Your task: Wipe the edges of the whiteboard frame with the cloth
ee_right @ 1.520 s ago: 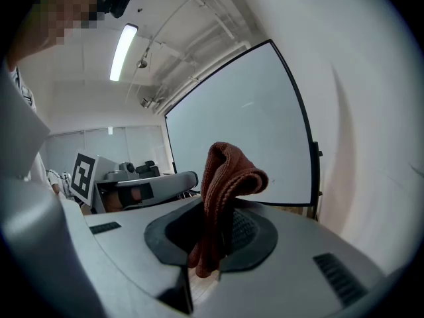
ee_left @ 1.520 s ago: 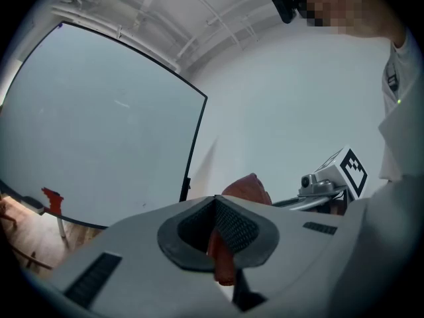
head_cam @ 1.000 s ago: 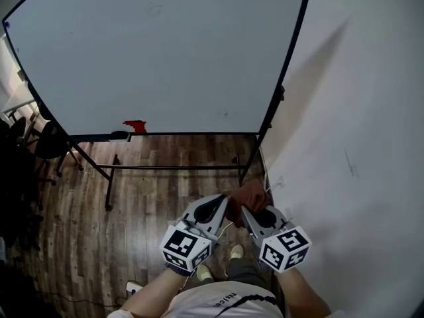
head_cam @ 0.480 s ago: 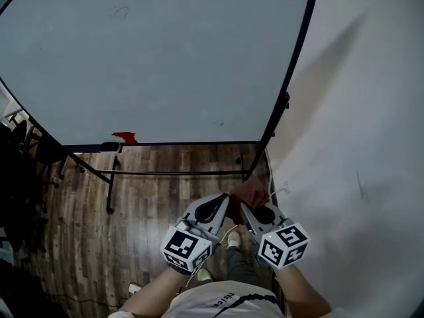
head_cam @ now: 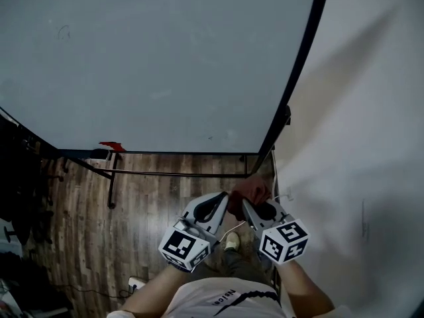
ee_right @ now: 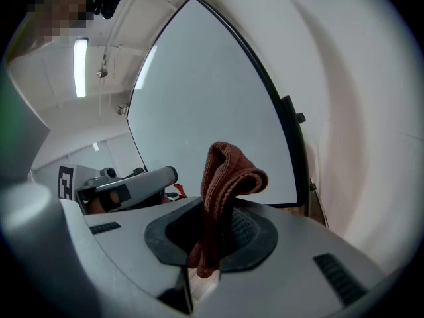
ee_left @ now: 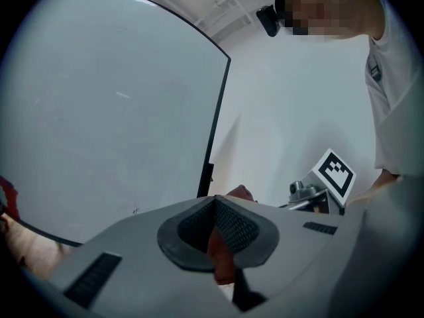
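The whiteboard [head_cam: 159, 65] fills the upper head view; its black frame [head_cam: 299, 65] runs down the right side and along the bottom. A red-brown cloth [head_cam: 250, 191] sits bunched between the two gripper tips, low and below the board's bottom right corner. My right gripper [head_cam: 245, 203] is shut on it; in the right gripper view the folded cloth [ee_right: 228, 171] stands up out of the jaws. My left gripper [head_cam: 224, 196] is shut too, with a strip of the cloth [ee_left: 220, 257] pinched between its pads. Neither gripper touches the frame [ee_left: 215, 124].
A white wall [head_cam: 364, 144] stands close on the right. The board's black stand legs [head_cam: 109, 184] rest on the wooden floor [head_cam: 146, 204]. A red item [head_cam: 111, 146] lies at the bottom left of the board. Dark furniture [head_cam: 20, 177] is at the left.
The board has grown larger and moved down-left in the head view, so I am closer to it. Both grippers stay together, holding the cloth as before.
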